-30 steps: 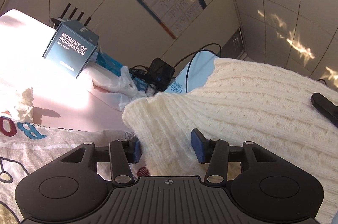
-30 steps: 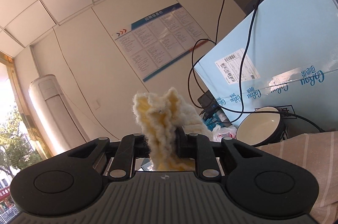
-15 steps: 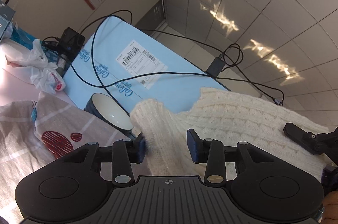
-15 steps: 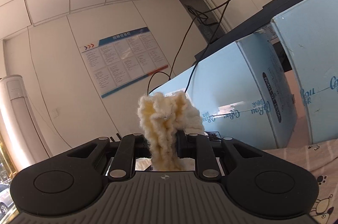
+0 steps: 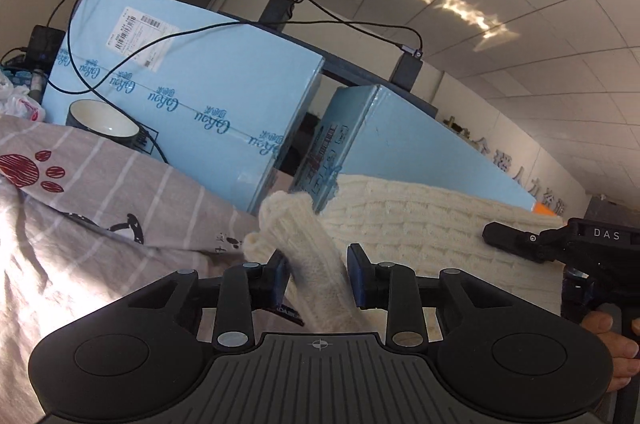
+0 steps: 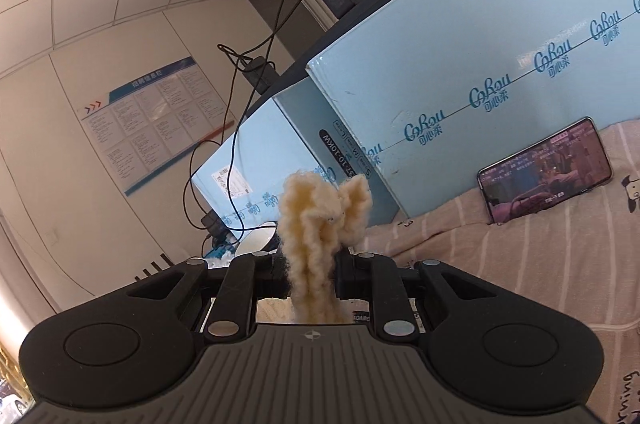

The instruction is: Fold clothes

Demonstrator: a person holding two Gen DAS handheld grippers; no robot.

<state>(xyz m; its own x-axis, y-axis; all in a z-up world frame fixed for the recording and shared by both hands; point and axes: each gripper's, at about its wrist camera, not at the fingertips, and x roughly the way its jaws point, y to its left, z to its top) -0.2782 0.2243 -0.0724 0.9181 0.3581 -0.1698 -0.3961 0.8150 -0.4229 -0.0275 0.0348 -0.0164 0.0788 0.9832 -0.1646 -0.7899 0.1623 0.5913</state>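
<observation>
With the cream knit sweater [image 5: 432,224] lifted in front of the blue boxes [image 5: 192,96], the right gripper [image 6: 310,278] clenched on one bunched edge and the left gripper [image 5: 316,274] closing around another, both should probably pull level and taut before folding.

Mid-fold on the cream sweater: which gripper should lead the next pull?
Right, I'd say. The right gripper is clamped on a bunch of the cream sweater, while the left gripper is closing on a rolled part, its pads not clearly pressing yet.
</observation>
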